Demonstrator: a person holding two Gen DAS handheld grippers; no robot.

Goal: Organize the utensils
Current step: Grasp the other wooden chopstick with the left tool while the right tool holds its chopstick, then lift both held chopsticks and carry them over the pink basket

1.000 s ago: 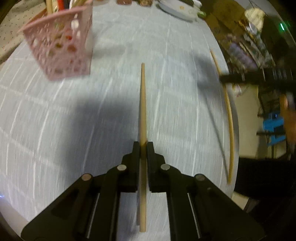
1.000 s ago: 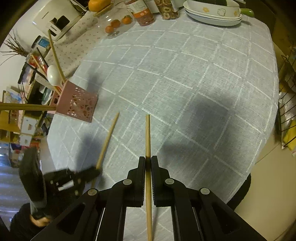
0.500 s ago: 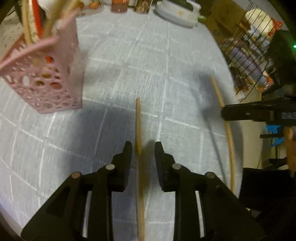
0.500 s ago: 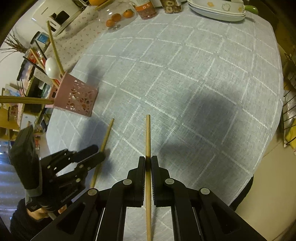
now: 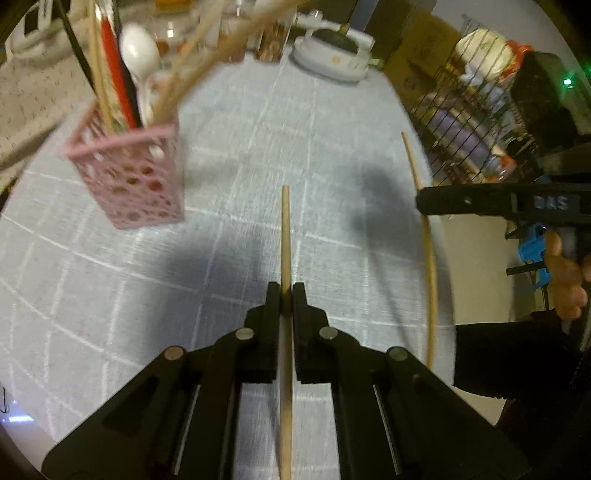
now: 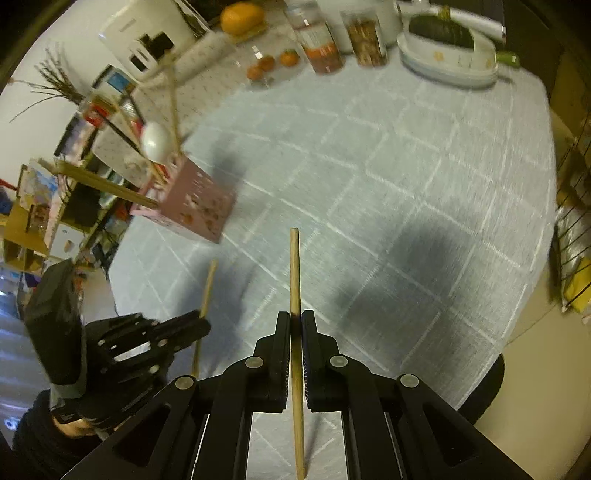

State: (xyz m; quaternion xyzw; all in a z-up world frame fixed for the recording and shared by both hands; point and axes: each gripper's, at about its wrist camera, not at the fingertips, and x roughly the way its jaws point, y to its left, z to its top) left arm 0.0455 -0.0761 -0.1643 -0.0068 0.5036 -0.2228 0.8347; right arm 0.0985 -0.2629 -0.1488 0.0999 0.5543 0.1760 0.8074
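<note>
We've got one thin wooden chopstick (image 5: 285,236) clamped in the left gripper (image 5: 285,291), jaws pressed tight on it, stick running fwd along the fingers w/ its tip out over the grey-blue checked tablecloth (image 5: 258,147). The right gripper (image 6: 294,319) is likewise pinched shut on a second wooden chopstick (image 6: 294,273), also pointing straight ahead above the cloth.

From the right wrist view we see the left gripper down-left, w/ its chopstick sticking out past the fingers. From the left wrist view the right gripper comes in from the right edge, its stick bowed by the lens.

The pink perforated plastic utensil basket (image 5: 129,184) sits on the cloth ahead-left of both grippers, apart from both sticks. It holds more chopsticks, a white spoon (image 5: 140,51) & a red-handled piece. A white dish (image 6: 448,61) & jars (image 6: 343,33) are at the far table edge.
</note>
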